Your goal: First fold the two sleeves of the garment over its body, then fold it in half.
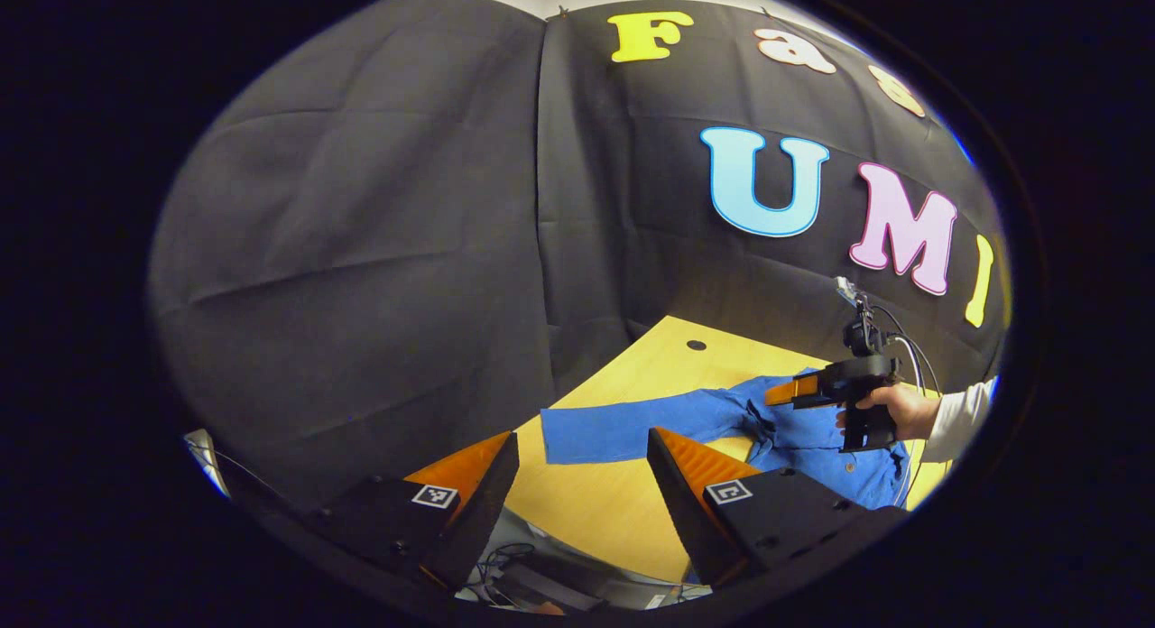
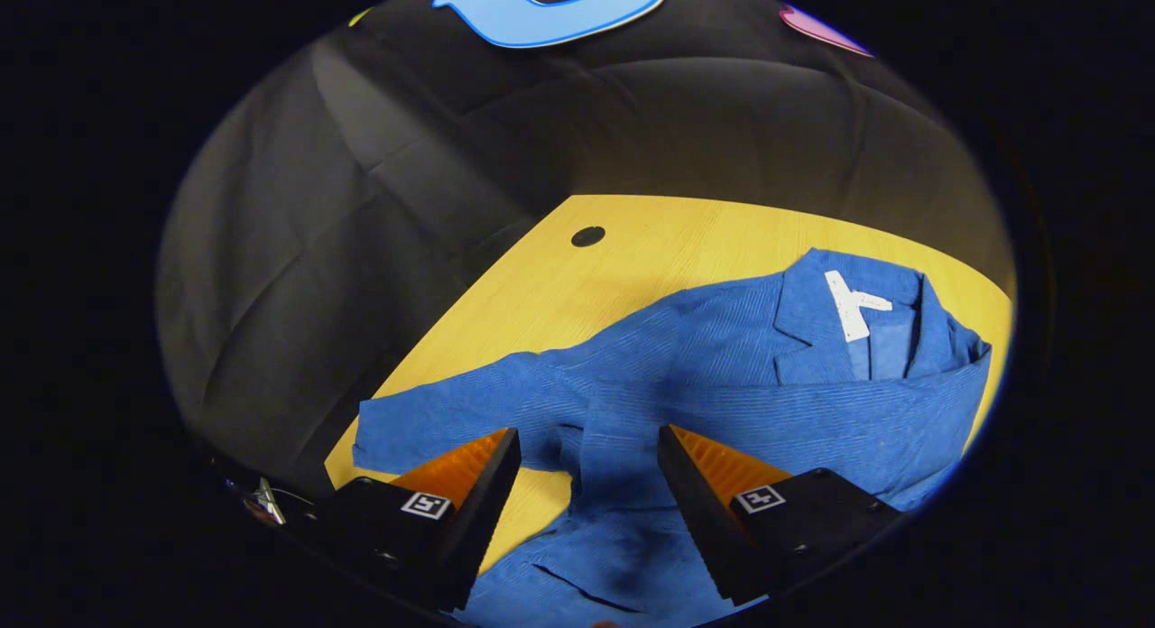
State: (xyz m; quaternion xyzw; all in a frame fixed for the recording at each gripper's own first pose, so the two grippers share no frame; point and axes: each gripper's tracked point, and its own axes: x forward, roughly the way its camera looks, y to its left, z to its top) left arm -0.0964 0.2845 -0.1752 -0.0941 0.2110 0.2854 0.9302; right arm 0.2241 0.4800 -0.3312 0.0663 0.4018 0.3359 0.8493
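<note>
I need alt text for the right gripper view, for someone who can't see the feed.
A blue shirt lies spread on a yellow table, collar at the far right and one sleeve stretched out to the left. The right gripper hangs open over the shirt's body, holding nothing. A black cloth wall rises behind the table.

White sleeve (image 1: 961,419); square-marker-tagged hand-held gripper (image 1: 583,461).

a blue corduroy collared shirt (image 2: 722,375) lies flat on the yellow wooden table (image 2: 577,285), one long sleeve (image 2: 451,411) stretched outward.
</note>
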